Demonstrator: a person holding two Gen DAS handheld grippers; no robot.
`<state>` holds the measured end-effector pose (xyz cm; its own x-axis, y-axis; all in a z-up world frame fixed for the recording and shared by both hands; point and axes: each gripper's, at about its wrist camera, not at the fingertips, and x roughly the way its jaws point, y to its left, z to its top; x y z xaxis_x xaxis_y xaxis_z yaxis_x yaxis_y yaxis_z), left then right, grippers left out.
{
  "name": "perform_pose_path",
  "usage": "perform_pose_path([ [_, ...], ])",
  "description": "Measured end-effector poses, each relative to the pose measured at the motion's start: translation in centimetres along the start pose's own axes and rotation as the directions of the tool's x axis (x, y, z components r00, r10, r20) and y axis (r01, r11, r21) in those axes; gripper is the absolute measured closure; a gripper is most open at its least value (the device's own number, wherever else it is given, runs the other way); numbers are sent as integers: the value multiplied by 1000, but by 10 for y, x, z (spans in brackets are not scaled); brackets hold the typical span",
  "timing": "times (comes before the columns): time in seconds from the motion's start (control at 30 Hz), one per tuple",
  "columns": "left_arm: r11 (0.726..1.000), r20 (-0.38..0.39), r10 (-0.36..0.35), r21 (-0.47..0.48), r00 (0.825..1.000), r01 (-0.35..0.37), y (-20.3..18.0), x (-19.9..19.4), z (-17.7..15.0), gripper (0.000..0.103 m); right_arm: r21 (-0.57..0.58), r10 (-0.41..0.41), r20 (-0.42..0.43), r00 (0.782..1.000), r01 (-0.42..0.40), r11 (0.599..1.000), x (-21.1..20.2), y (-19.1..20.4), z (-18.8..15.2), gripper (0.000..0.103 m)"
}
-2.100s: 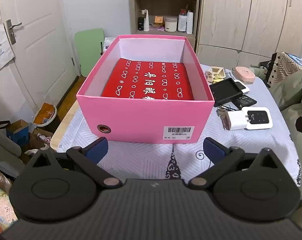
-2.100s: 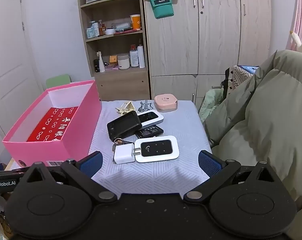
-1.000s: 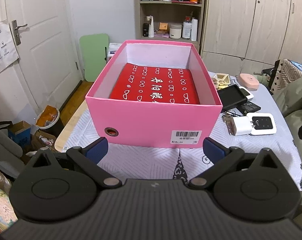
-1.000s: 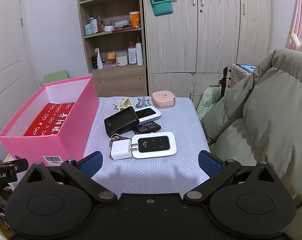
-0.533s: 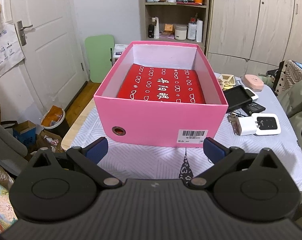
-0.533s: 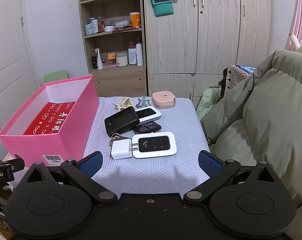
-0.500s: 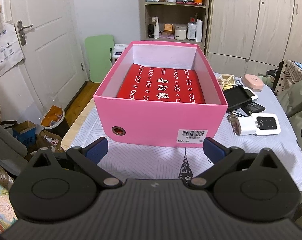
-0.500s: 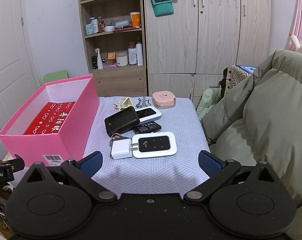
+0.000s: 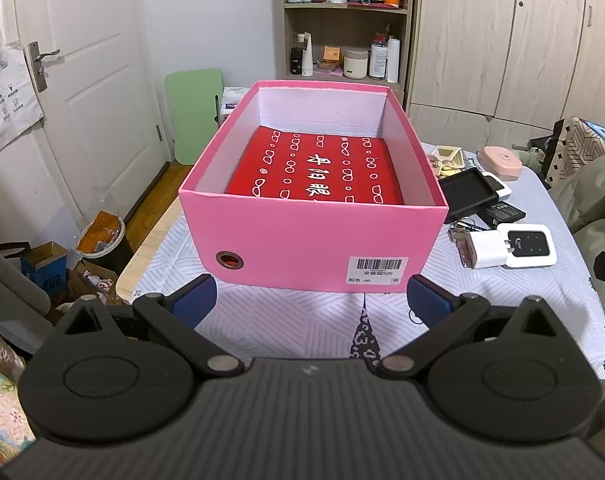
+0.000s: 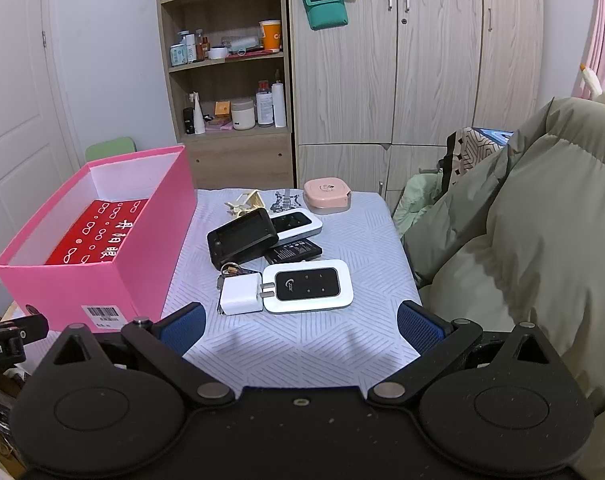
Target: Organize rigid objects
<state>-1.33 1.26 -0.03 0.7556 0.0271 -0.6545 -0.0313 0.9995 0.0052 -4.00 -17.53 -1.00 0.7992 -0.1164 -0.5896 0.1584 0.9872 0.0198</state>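
An open pink box [image 9: 314,248] [image 10: 102,280] with a red sheet inside stands on the left of the table. To its right lie a white charger plug [image 10: 240,294] [image 9: 484,250], a white pocket router [image 10: 308,286] [image 9: 528,246], a black case [image 10: 240,238] [image 9: 468,196], a white phone [image 10: 298,222], a black battery [image 10: 294,252], keys [image 10: 230,270], a pink round case [image 10: 326,195] [image 9: 502,162] and a small wooden model [image 10: 244,204]. My left gripper [image 9: 308,300] is open and empty in front of the box. My right gripper [image 10: 300,324] is open and empty, short of the router.
The table has a white patterned cloth [image 10: 302,344]. An olive padded coat [image 10: 542,240] lies along its right side. A shelf unit [image 10: 230,80] and wardrobe [image 10: 402,80] stand behind. Boxes and a bin [image 9: 102,236] sit on the floor at the left.
Both grippers have drawn back and risen a little, so the box and the objects look slightly farther away. Nothing on the table has moved.
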Motion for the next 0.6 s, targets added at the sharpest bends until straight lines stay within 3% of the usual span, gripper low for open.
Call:
perform_pose_path([
  [0.6,1000,-1,-18,26,1000,18,-10,-3,-1,0,5,-11,-10,1000,11,1000,6,-5,-1,0],
])
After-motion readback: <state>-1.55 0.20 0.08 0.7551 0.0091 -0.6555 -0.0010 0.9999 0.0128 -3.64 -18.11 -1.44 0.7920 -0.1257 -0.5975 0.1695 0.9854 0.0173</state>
